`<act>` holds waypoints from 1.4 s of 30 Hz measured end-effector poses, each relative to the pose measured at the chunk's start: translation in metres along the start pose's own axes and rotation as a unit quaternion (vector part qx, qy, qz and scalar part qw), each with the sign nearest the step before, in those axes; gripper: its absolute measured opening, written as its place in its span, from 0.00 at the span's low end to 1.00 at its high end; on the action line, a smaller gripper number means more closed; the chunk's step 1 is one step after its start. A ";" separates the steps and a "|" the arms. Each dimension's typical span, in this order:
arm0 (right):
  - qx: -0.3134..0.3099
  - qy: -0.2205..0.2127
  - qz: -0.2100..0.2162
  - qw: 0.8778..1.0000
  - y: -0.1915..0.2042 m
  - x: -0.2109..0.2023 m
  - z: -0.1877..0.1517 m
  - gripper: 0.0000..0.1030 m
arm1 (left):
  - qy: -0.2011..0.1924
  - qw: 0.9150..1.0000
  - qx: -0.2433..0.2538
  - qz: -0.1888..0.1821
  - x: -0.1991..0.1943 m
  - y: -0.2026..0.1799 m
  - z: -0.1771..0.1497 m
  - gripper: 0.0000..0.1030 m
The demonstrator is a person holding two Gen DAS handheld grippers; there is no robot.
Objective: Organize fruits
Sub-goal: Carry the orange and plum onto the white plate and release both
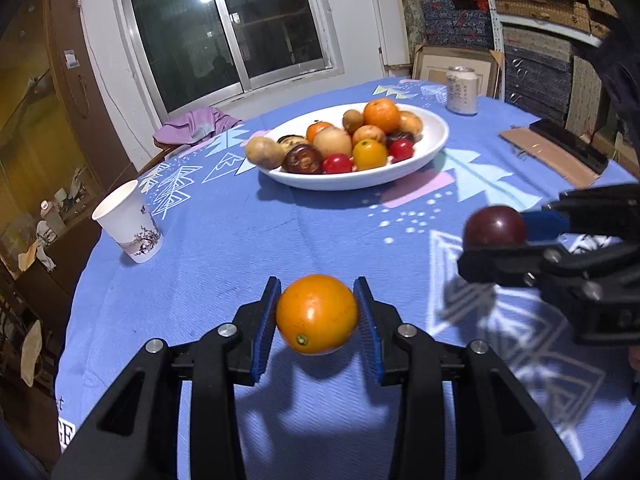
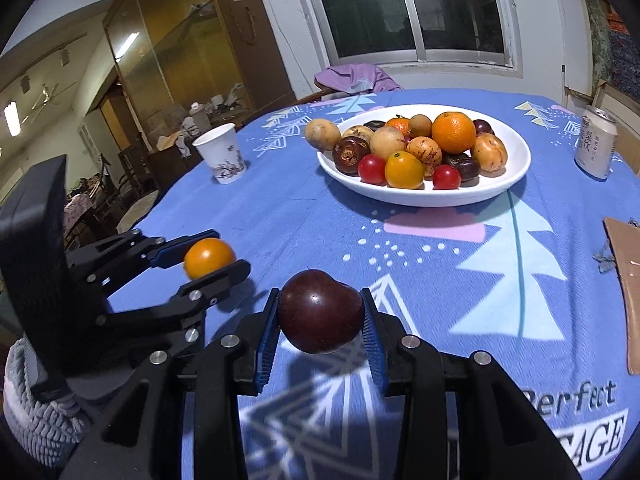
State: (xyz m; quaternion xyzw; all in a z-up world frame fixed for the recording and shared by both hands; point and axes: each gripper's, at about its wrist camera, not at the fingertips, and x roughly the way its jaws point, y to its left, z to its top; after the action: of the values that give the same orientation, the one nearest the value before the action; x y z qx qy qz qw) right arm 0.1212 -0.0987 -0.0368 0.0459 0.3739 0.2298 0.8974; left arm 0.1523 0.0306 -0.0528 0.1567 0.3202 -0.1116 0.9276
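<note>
A: Entry. Left tongs (image 1: 316,312) closed on an orange tomato-like fruit (image 1: 316,314), both blue pads pressing its sides, fruit clear of the worktop (image 1: 240,240). Right tongs (image 2: 320,316) likewise clamped on a dark red plum-like fruit (image 2: 320,312), also lifted.

B: Position of both?

A: Over the near part of the worktop, side by side, well short of the white bowl (image 2: 516,176), which stands toward the far edge and is heaped with mixed fruit.

B: Step in hand?

A: Judged: carrying, one fruit per hand. Whether they go to the bowl or out of it I cannot tell from this alone.

B: Next move requires?

A: If bowl-bound: bring each fruit over the rim, lower onto a stable gap in the pile, then spread the jaws gently. The heap is crowded; round fruit may roll off.

B: Legible text?

A: Cloth near edge reads "Perfect" (image 2: 568,398), below it a partial "AGE". The can (image 2: 594,144) at the far right edge carries Chinese characters, not clearly readable. Paper cup (image 2: 220,152) near the left edge shows a blossom print, no text.
</note>
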 end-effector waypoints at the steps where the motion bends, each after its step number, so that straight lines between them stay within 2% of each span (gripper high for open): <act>1: 0.000 -0.004 0.002 1.000 -0.002 -0.009 -0.003 0.38 | -0.005 1.000 -0.004 -0.003 -0.005 -0.002 0.002 0.36; 4: -0.006 -0.026 -0.003 1.000 -0.011 -0.036 0.000 0.38 | -0.019 1.000 -0.014 -0.012 -0.016 -0.004 0.015 0.36; 7: -0.009 -0.060 -0.020 0.998 -0.024 -0.064 0.021 0.38 | -0.042 0.999 -0.024 -0.019 -0.023 -0.003 0.049 0.36; 12: 0.004 -0.133 -0.060 0.989 -0.054 -0.103 0.084 0.38 | -0.076 0.996 -0.039 -0.010 -0.023 0.003 0.116 0.36; 17: 0.022 -0.160 -0.083 0.983 -0.084 -0.095 0.143 0.38 | -0.088 0.995 -0.054 0.001 0.000 0.004 0.176 0.36; 20: 0.035 -0.139 -0.087 0.986 -0.101 -0.057 0.173 0.38 | -0.073 0.995 -0.064 -0.001 0.032 0.006 0.196 0.36; 23: 0.047 -0.095 -0.095 0.990 -0.121 0.002 0.196 0.38 | -0.043 0.997 -0.065 0.003 0.074 0.007 0.207 0.36; 27: 0.048 -0.037 -0.111 0.992 -0.136 0.070 0.211 0.38 | 0.002 0.996 -0.087 0.003 0.133 0.020 0.218 0.36; 30: 0.044 0.000 -0.123 0.991 -0.143 0.108 0.212 0.38 | 0.043 0.993 -0.110 -0.015 0.176 0.035 0.225 0.36; 36: 0.020 0.056 -0.142 0.988 -0.153 0.153 0.213 0.38 | 0.114 0.986 -0.124 -0.015 0.243 0.045 0.222 0.36; 38: 0.013 0.066 -0.152 0.986 -0.155 0.165 0.214 0.38 | 0.132 0.983 -0.124 -0.016 0.255 0.045 0.219 0.36; 42: 0.001 0.076 -0.158 0.984 -0.159 0.178 0.216 0.39 | 0.141 0.982 -0.122 -0.014 0.270 0.046 0.217 0.36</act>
State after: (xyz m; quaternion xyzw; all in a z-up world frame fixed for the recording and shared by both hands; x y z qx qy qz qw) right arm 0.4400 -0.1416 -0.0383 -0.0304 0.4441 0.0871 0.8912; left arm 0.4951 -0.0345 -0.0507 0.0517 0.4613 -0.0613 0.8836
